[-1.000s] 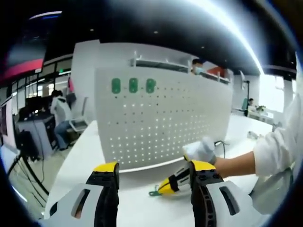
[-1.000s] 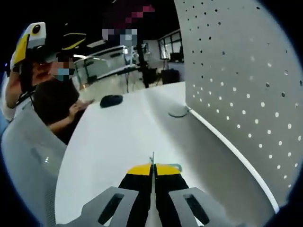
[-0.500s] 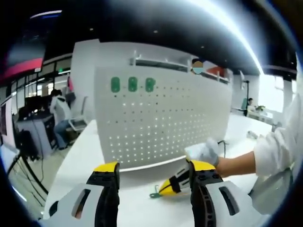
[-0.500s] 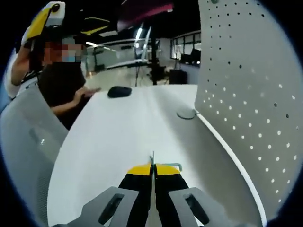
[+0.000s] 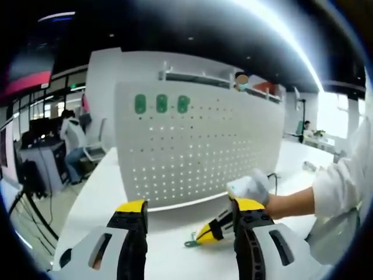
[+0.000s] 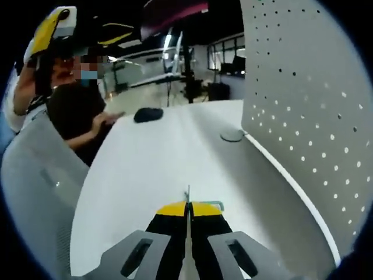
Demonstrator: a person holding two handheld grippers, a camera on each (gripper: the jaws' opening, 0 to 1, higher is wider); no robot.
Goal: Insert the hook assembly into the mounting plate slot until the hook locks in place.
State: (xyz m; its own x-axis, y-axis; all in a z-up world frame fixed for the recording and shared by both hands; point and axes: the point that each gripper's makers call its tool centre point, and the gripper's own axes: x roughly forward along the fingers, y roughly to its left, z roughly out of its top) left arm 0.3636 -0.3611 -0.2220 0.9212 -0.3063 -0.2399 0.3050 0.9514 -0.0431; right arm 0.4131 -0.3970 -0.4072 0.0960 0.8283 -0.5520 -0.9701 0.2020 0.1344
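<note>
I'm holding my left gripper with its jaws wide apart, facing the white pegboard. My right gripper is clamping the small green hook between closed jaws, low over the white table just beside the pegboard's foot

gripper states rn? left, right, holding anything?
Left gripper: open, jaws wide apart, nothing between them.
Right gripper: shut on the green hook, low over the white table.
</note>
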